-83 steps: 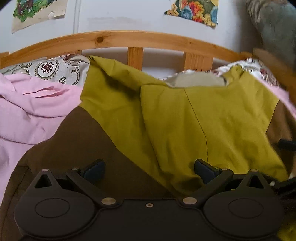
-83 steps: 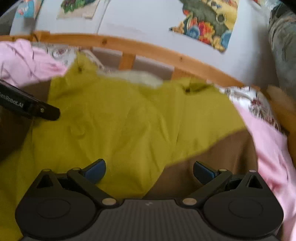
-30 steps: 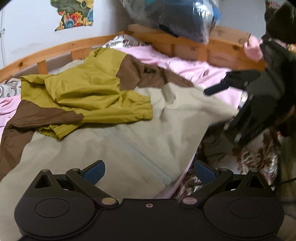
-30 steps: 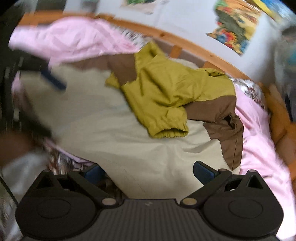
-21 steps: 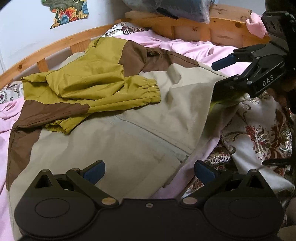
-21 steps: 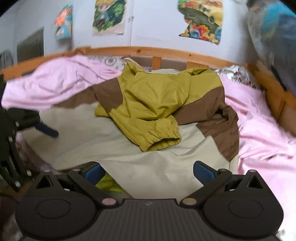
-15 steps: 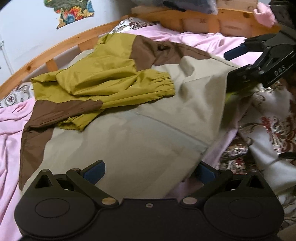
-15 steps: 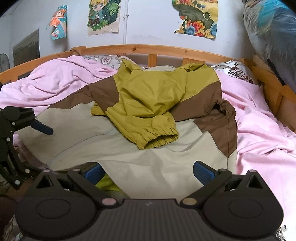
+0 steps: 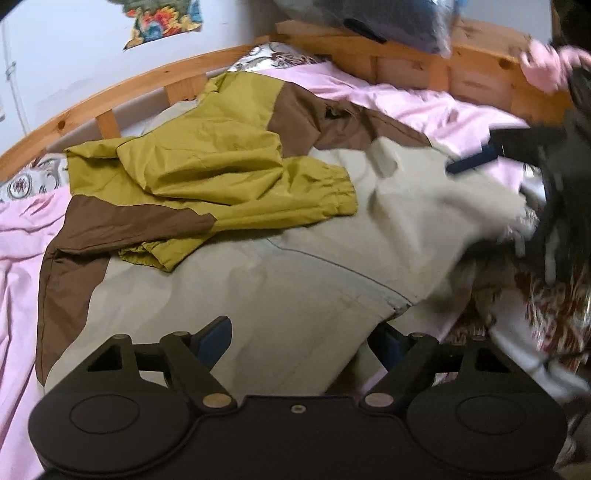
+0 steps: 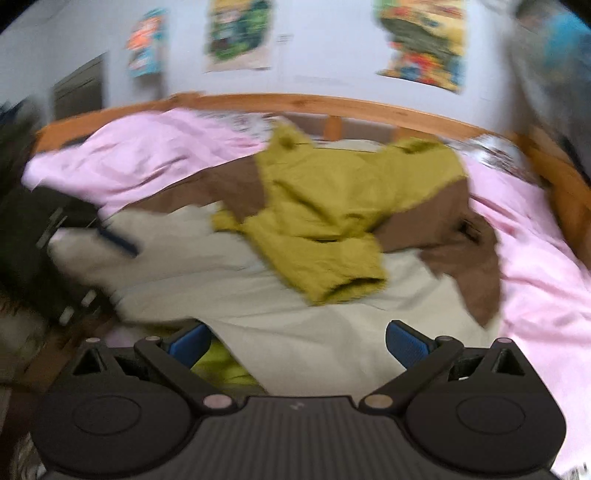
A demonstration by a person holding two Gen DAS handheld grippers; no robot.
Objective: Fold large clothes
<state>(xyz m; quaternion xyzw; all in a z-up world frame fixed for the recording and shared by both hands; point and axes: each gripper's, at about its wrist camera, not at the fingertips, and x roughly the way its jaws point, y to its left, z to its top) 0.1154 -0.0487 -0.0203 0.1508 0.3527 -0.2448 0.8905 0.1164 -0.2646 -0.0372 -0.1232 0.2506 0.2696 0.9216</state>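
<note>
A large jacket (image 9: 314, 266) in beige, brown and olive lies spread on the bed, both olive sleeves (image 9: 295, 192) folded across its chest. My left gripper (image 9: 301, 339) is at the beige hem; its jaws are closing with the hem edge between them, the pads still apart from the cloth. In the right wrist view the jacket (image 10: 258, 295) is blurred, and my right gripper (image 10: 297, 343) stands open over the hem's other end. Each gripper shows as a dark blur in the other's view: the right gripper (image 9: 469, 162) and the left gripper (image 10: 118, 240).
A pink sheet (image 9: 22, 258) covers the bed inside a wooden frame (image 9: 129, 92). A floral quilt (image 9: 546, 306) hangs at the near right edge. A dark plastic-wrapped bundle (image 9: 388, 18) sits on the frame's far corner. Posters (image 10: 421, 40) hang on the wall.
My left gripper's fingers have drawn closer together around the beige hem. The right gripper has shifted along the hem's other end, and both views are now blurred by motion.
</note>
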